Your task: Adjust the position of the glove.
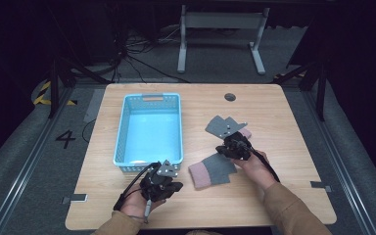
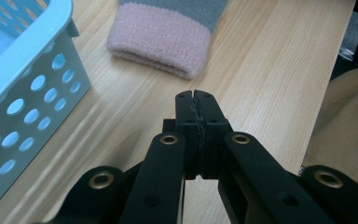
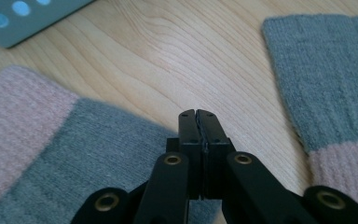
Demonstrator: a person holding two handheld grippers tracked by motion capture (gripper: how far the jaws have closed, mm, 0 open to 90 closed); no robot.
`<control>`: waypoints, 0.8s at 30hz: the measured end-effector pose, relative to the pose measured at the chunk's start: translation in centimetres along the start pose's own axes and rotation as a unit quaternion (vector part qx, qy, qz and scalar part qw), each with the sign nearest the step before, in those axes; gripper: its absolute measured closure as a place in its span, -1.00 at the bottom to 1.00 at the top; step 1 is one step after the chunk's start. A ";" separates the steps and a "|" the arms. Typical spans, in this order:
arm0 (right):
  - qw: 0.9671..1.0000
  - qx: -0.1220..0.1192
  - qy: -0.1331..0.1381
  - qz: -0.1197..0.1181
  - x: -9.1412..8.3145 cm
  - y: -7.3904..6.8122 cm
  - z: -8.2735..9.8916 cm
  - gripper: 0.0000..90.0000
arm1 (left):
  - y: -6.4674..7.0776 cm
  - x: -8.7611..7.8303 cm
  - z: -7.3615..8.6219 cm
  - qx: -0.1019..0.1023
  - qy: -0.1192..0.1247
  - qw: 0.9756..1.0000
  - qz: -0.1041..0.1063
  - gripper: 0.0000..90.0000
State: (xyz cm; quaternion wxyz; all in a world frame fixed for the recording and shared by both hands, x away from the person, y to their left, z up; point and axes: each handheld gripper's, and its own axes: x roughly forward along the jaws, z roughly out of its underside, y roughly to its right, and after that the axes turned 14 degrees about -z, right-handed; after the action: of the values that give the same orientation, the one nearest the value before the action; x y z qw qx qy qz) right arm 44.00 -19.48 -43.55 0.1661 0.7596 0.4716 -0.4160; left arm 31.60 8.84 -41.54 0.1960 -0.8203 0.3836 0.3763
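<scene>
Socks of knitted grey wool with pink cuffs flank the right gripper (image 3: 199, 114): near sock (image 3: 51, 154) left of its pressed-together, empty jaws, far sock (image 3: 331, 93) to the right. Ahead of the left gripper (image 2: 196, 95), likewise closed on nothing, lies the pink cuff (image 2: 161, 44); the perforated light-blue plastic basket (image 2: 32, 60) stands left, nothing visible inside.

Both grippers, left gripper (image 1: 175, 186) and right gripper (image 1: 223, 149), were black with brass-ringed screws, grey three-cornered top plates, black trailing cables; tan sleeves (image 1: 293, 210) worn.
</scene>
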 end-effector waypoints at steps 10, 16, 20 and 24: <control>1.000 0.005 -0.021 0.002 0.1 0.2 0.6 1.00 | -0.1 0.1 -0.2 -0.009 0.000 1.000 0.003 0.93; 1.000 0.006 -0.026 0.004 -0.4 0.0 1.3 1.00 | -0.1 0.2 -0.5 -0.007 0.001 1.000 0.006 0.88; 1.000 0.010 -0.028 0.004 -0.8 -0.1 1.8 1.00 | -0.2 0.1 -0.7 -0.003 0.002 1.000 0.007 0.87; 0.999 0.011 -0.031 0.005 -1.2 -0.3 2.2 1.00 | -0.3 0.1 -0.7 -0.002 0.000 1.000 0.003 0.85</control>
State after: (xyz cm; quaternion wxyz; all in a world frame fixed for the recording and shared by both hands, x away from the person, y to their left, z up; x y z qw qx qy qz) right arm 42.45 -21.47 -43.89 0.1744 0.7503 0.4576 -0.4441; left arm 32.20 8.49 -41.17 0.1937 -0.8194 0.3854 0.3775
